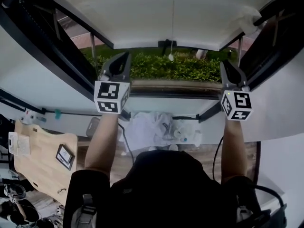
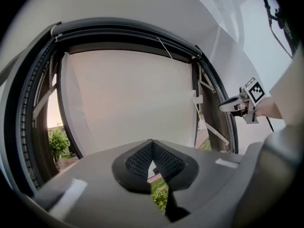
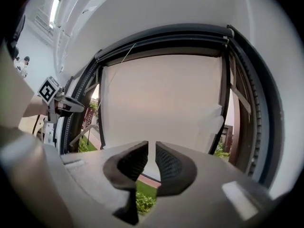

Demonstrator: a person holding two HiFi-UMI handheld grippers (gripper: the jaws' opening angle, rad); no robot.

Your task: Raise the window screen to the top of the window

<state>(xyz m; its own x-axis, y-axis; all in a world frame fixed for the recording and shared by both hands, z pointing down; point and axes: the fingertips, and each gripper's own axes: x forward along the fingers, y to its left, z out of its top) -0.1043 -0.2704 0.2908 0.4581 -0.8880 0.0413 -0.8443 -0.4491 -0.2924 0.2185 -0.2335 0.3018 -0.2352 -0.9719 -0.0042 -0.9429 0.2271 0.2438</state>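
Note:
The white window screen [image 1: 156, 13] covers most of the window; its bottom edge hangs a little above both grippers. A thin pull cord [image 1: 172, 27] runs down its middle to a small white bead [image 1: 171, 57]. My left gripper [image 1: 124, 56] points at the gap below the screen's left part, jaws shut with nothing in them [image 2: 152, 142]. My right gripper [image 1: 224, 63] is below the screen's right part, its jaws [image 3: 151, 145] a narrow gap apart and empty. The screen [image 2: 128, 103] [image 3: 161, 99] is ahead of both, untouched. Each gripper shows in the other's view: right [image 2: 232, 104], left [image 3: 71, 104].
Dark window frame rails [image 1: 71, 65] run along both sides. A green hedge [image 1: 180, 68] shows outside above the sill [image 1: 171, 87]. Below are a wooden desk [image 1: 42, 160] at the left and white bags [image 1: 156, 127] on the floor. A person [image 3: 23, 63] stands far off.

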